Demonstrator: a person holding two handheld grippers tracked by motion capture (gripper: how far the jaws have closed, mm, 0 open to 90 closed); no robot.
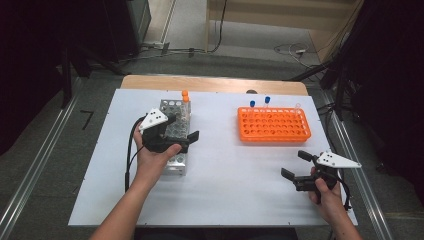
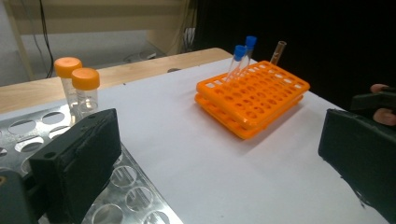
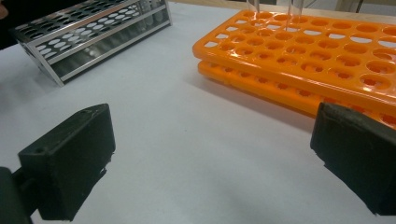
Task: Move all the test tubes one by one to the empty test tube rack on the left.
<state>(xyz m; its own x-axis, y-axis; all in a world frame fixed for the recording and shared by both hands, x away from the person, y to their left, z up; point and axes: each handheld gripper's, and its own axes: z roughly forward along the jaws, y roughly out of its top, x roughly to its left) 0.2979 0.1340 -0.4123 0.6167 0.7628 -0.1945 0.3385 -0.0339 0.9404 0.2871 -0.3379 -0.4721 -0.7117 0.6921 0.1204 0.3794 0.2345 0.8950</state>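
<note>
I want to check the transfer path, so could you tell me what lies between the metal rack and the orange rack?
Nothing: between the metal rack and the orange rack there is bare white table, as the high view shows.

Even overhead light falls on the white table sheet, which reads bright and slightly bluish, while the room beyond the table sinks into near black at both sides. Shadows are soft and short, lying close under the orange rack and the metal rack. All three pictures are soft and low in detail. In both gripper views the black jaws in the foreground look blurred, their surfaces nearly featureless.
</note>
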